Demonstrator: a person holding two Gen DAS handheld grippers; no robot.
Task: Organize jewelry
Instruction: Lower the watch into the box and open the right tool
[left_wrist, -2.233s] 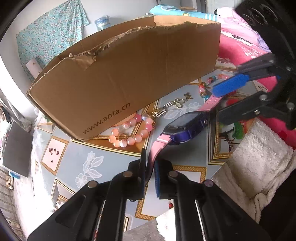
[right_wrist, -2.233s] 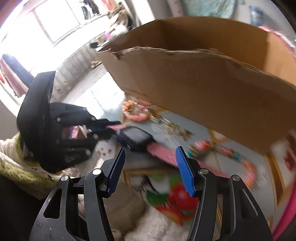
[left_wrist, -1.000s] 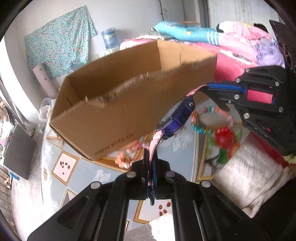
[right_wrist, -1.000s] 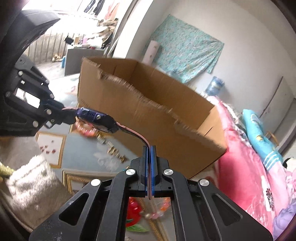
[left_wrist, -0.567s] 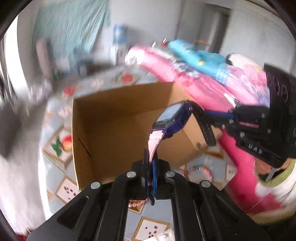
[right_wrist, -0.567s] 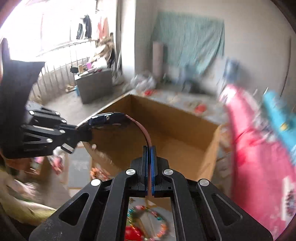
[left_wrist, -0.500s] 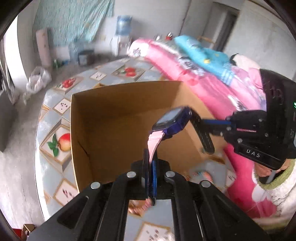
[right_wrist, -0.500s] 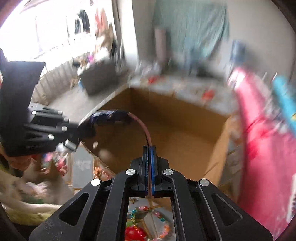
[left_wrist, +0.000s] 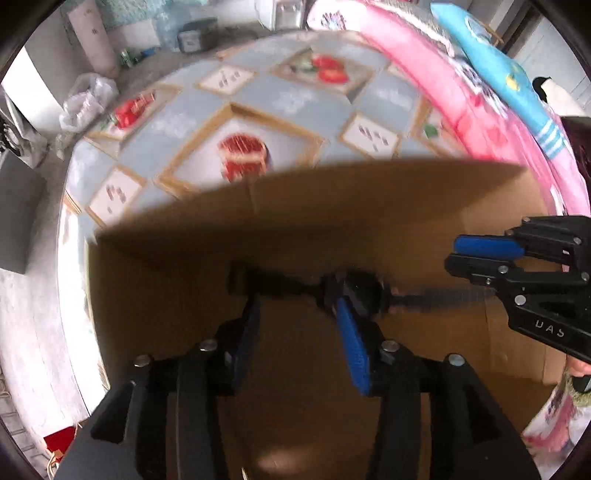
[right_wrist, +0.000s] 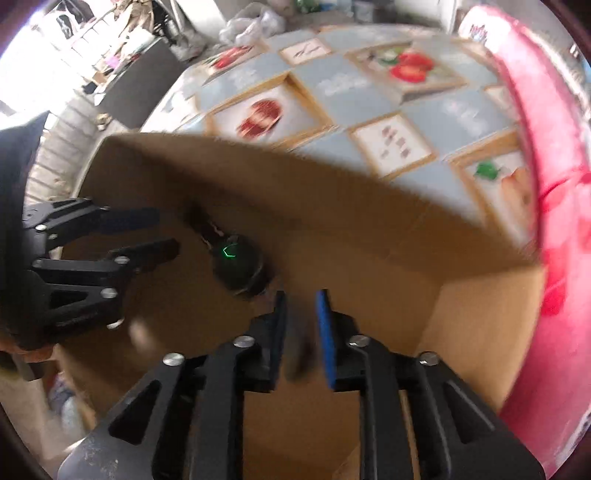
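Cardboard box holds a blurred dark watch, strap smeared.

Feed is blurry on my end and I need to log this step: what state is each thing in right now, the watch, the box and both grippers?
Watch: inside the box between the two grippers, gripped by neither, a green light on its face.
Cardboard box: open-topped, upright on the tiled surface.
Left gripper: jaws opening, pads clear of the watch.
Right gripper: jaws opening, blurred strap end between the pads.
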